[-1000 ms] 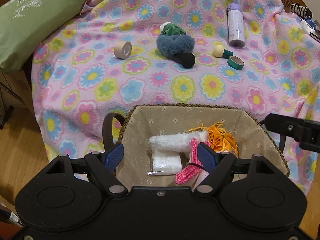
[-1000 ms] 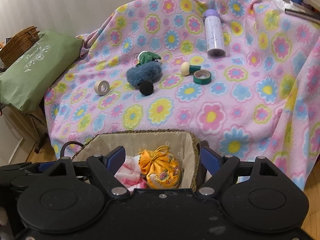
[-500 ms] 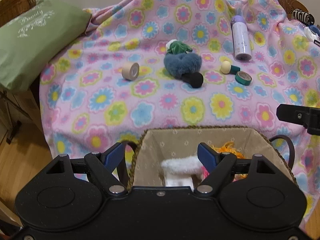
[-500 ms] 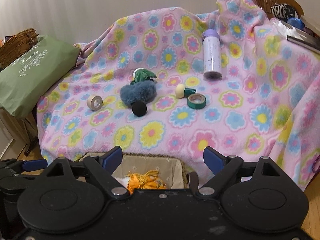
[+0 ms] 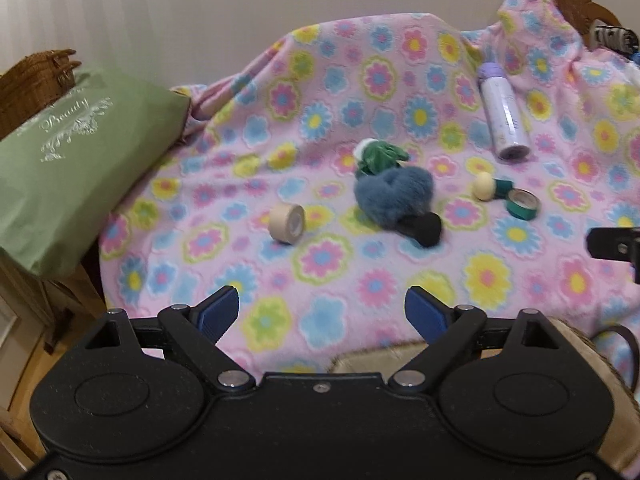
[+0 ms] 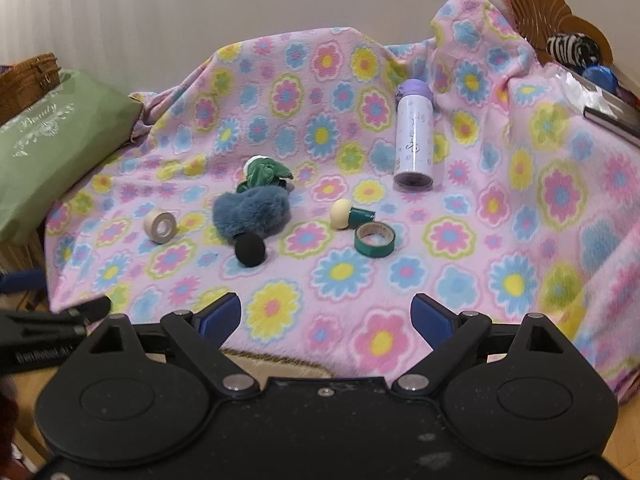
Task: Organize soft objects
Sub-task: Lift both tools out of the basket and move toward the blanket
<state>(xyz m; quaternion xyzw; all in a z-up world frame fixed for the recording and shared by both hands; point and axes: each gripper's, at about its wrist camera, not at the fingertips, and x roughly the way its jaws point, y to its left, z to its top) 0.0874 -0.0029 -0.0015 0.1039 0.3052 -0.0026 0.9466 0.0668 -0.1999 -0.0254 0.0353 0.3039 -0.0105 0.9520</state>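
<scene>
A fluffy blue scrunchie (image 5: 394,196) (image 6: 251,212) lies mid-blanket with a green velvet scrunchie (image 5: 378,157) (image 6: 264,172) just behind it and a black foam ball (image 5: 428,229) (image 6: 250,250) touching its front. My left gripper (image 5: 322,314) is open and empty, above the blanket's front edge. My right gripper (image 6: 326,316) is open and empty too. The lined wicker basket (image 5: 568,348) (image 6: 276,364) sits below both grippers; only its rim shows and its contents are hidden.
On the flowered blanket (image 6: 400,272) lie a beige tape roll (image 5: 287,223) (image 6: 161,227), a green tape roll (image 5: 523,203) (image 6: 375,239), a cream-and-green knob (image 6: 345,214) and a lilac bottle (image 5: 505,118) (image 6: 414,140). A green pillow (image 5: 60,168) lies left.
Both grippers have lifted and tilted up from the basket toward the blanket. The basket's contents have dropped out of sight. Both stay open.
</scene>
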